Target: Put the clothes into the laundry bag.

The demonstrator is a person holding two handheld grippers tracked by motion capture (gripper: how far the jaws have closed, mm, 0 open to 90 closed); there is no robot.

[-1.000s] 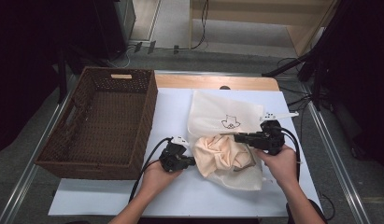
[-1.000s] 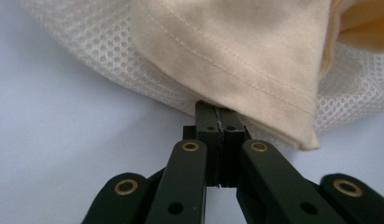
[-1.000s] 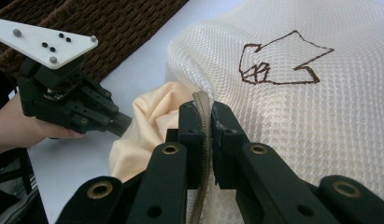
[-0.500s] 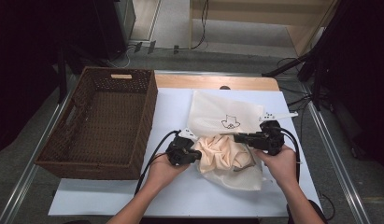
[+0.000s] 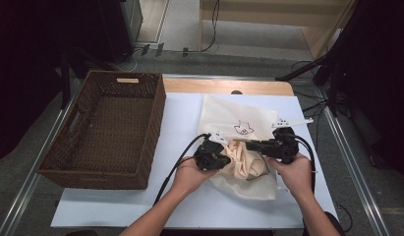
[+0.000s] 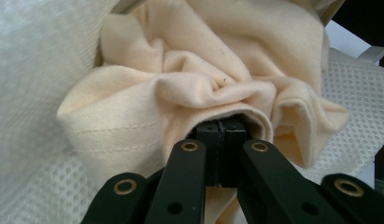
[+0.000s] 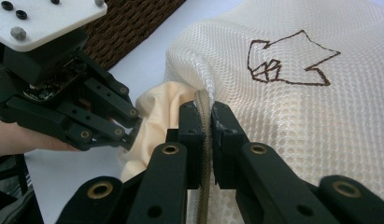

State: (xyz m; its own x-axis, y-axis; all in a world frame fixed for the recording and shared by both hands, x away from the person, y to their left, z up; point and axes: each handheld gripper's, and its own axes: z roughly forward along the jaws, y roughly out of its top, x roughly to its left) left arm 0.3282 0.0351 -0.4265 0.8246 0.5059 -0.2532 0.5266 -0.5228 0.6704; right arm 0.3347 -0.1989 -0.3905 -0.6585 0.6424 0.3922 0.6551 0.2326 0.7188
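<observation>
On a white table, one white mesh laundry bag [image 5: 239, 130] with a small line drawing lies at about 3 o'clock from one empty wicker basket [image 5: 108, 128]. One cream cloth [image 5: 241, 160] is bunched at the bag's near left mouth. The left gripper [image 5: 220, 158], jaws clenched on a fold of the cloth, points toward 3 o'clock into the bag. Facing it from the right, the right gripper [image 5: 253, 145] is clamped on the bag's zipper edge, so the cloth lies between the two grippers.
</observation>
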